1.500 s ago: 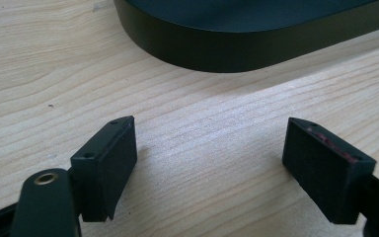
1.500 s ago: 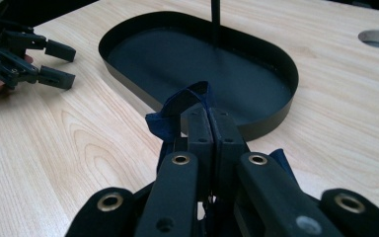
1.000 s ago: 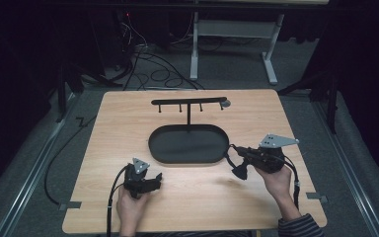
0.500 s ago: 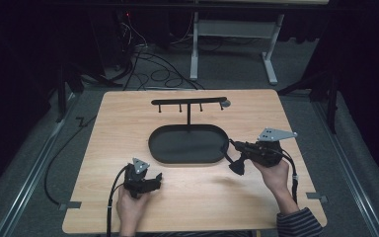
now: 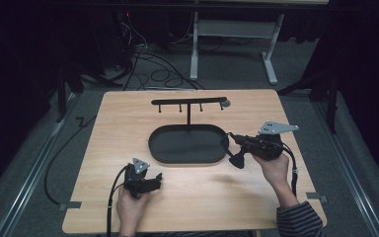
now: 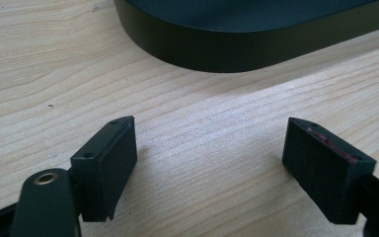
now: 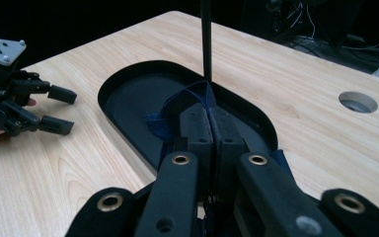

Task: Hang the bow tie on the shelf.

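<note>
The right gripper has edged toward the black oval tray, fingers clamped on a dark blue cord over its rim; the left gripper rests on the pale wooden table, fingers apart.

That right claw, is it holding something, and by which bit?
Yes. The right claw is shut on a thin dark blue cord, pinched where its loop meets the pads. The left claw holds nothing.

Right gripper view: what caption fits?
Right gripper, jaws shut on a dark blue strap, above the black oval tray.
</note>
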Demonstrator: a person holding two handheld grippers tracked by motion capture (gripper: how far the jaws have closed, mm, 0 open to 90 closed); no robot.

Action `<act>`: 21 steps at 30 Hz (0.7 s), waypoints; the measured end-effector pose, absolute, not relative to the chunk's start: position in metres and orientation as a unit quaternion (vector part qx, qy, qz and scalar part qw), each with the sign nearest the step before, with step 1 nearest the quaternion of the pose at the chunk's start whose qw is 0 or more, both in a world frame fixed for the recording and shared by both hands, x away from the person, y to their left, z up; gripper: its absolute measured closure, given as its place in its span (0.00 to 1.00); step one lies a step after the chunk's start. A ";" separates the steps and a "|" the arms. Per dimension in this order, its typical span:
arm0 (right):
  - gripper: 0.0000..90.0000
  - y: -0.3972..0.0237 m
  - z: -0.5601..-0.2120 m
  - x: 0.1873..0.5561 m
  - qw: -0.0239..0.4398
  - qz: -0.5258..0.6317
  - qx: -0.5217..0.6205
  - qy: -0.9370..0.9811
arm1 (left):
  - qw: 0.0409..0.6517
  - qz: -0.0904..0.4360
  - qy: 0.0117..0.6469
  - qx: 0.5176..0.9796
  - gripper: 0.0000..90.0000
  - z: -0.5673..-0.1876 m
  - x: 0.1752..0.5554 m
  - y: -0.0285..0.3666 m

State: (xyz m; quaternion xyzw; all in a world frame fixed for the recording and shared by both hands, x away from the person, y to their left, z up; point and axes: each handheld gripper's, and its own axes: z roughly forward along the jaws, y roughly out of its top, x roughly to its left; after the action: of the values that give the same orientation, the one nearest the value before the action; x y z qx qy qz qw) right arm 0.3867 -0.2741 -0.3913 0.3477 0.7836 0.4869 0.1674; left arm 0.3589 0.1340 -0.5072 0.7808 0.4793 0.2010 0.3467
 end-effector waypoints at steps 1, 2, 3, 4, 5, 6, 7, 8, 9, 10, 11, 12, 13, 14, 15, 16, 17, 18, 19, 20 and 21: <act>1.00 -0.274 -0.390 0.388 0.167 0.486 0.348 0.784 | 0.347 0.201 0.479 0.781 0.24 -0.507 0.359 0.134; 1.00 -0.273 -0.390 0.389 0.168 0.486 0.348 0.784 | 0.347 0.201 0.479 0.781 0.24 -0.507 0.359 0.134; 1.00 -0.272 -0.389 0.391 0.168 0.484 0.348 0.785 | 0.347 0.201 0.479 0.781 0.24 -0.507 0.359 0.134; 1.00 -0.272 -0.389 0.393 0.169 0.484 0.348 0.785 | 0.347 0.201 0.479 0.781 0.24 -0.507 0.359 0.134; 1.00 -0.272 -0.388 0.394 0.169 0.485 0.348 0.784 | 0.347 0.201 0.479 0.781 0.24 -0.507 0.359 0.134; 1.00 -0.271 -0.387 0.396 0.169 0.485 0.349 0.784 | 0.347 0.201 0.479 0.781 0.24 -0.507 0.359 0.134; 1.00 -0.271 -0.386 0.398 0.170 0.485 0.349 0.783 | 0.347 0.201 0.479 0.781 0.24 -0.507 0.359 0.134; 1.00 -0.270 -0.385 0.399 0.172 0.485 0.348 0.784 | 0.347 0.201 0.479 0.781 0.24 -0.507 0.359 0.134; 1.00 -0.270 -0.385 0.399 0.172 0.485 0.348 0.784 | 0.347 0.201 0.479 0.781 0.24 -0.507 0.359 0.134; 1.00 -0.270 -0.384 0.400 0.173 0.486 0.347 0.783 | 0.347 0.201 0.479 0.781 0.24 -0.507 0.359 0.134; 1.00 -0.269 -0.383 0.401 0.173 0.485 0.347 0.784 | 0.347 0.201 0.479 0.781 0.24 -0.507 0.359 0.134; 1.00 -0.269 -0.382 0.402 0.175 0.485 0.347 0.784 | 0.347 0.201 0.479 0.781 0.24 -0.507 0.359 0.134; 1.00 -0.267 -0.380 0.404 0.176 0.486 0.345 0.784 | 0.347 0.202 0.480 0.780 0.24 -0.507 0.359 0.134; 1.00 -0.267 -0.379 0.405 0.178 0.485 0.345 0.783 | 0.347 0.201 0.479 0.781 0.24 -0.507 0.359 0.134; 1.00 -0.266 -0.378 0.406 0.178 0.485 0.345 0.783 | 0.347 0.201 0.479 0.781 0.24 -0.507 0.359 0.134; 1.00 -0.266 -0.377 0.407 0.178 0.486 0.346 0.783 | 0.347 0.201 0.479 0.781 0.24 -0.507 0.359 0.134; 1.00 -0.266 -0.377 0.407 0.178 0.486 0.346 0.783 | 0.347 0.201 0.479 0.781 0.24 -0.507 0.359 0.134; 1.00 -0.265 -0.377 0.408 0.179 0.485 0.347 0.783 | 0.347 0.201 0.479 0.781 0.24 -0.507 0.359 0.134; 1.00 -0.265 -0.376 0.409 0.179 0.484 0.347 0.783 | 0.347 0.201 0.479 0.781 0.24 -0.507 0.359 0.134; 1.00 -0.265 -0.376 0.409 0.179 0.484 0.347 0.783 | 0.347 0.201 0.479 0.781 0.24 -0.507 0.359 0.134; 1.00 -0.265 -0.376 0.410 0.180 0.484 0.347 0.783 | 0.347 0.201 0.479 0.781 0.24 -0.507 0.359 0.134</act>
State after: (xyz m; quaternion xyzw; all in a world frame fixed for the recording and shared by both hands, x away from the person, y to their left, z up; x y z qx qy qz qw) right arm 0.4103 -0.2647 -0.3757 0.3470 0.7829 0.4839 0.1803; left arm 0.3589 0.1341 -0.5072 0.7809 0.4793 0.2009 0.3467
